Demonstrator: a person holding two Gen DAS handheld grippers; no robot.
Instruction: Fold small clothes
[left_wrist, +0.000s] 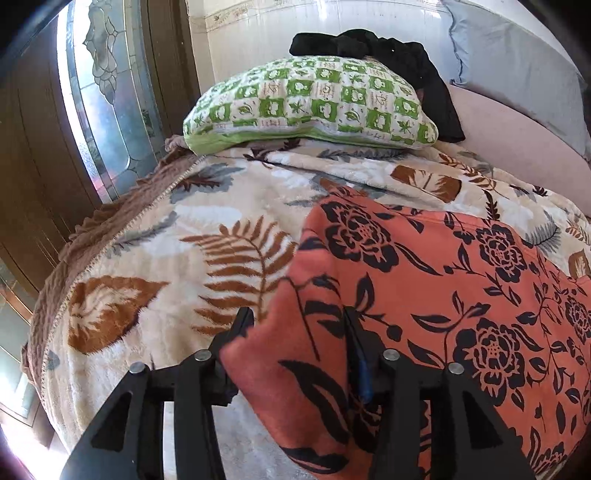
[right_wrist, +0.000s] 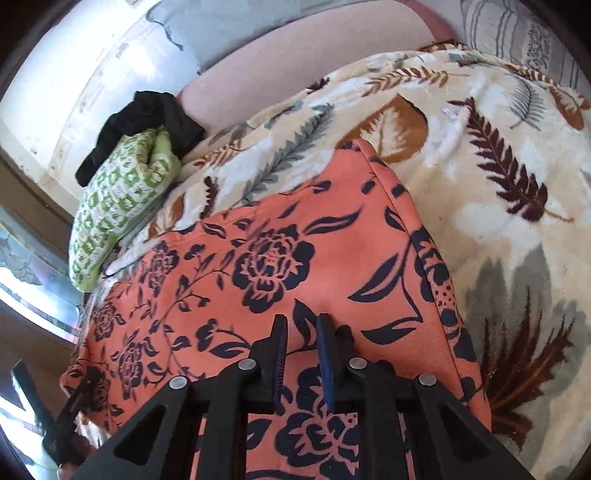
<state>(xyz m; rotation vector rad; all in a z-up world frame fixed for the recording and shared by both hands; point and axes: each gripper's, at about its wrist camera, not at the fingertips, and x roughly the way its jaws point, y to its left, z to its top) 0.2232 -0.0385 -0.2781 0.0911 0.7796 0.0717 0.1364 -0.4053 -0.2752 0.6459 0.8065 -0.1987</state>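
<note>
An orange cloth with a black flower print (left_wrist: 424, 295) (right_wrist: 295, 258) lies flat on a cream blanket with leaf patterns (left_wrist: 166, 240) (right_wrist: 498, 184). In the right wrist view its right side ends in a folded edge. My left gripper (left_wrist: 297, 323) straddles the cloth's near left edge. Its jaws stand wide apart, with one finger over the blanket and the other on the cloth, and they pinch nothing. My right gripper (right_wrist: 303, 328) hovers low over the cloth's near middle. Only a narrow gap separates its jaws, and flat fabric shows through it.
A green-checked pillow (left_wrist: 314, 99) (right_wrist: 122, 195) lies at the far end of the blanket with a black garment (left_wrist: 406, 55) (right_wrist: 155, 110) draped behind it. A pink sheet (left_wrist: 517, 129) and a grey pillow (left_wrist: 517, 48) lie beyond. A wooden door with patterned glass (left_wrist: 99, 92) stands to the left.
</note>
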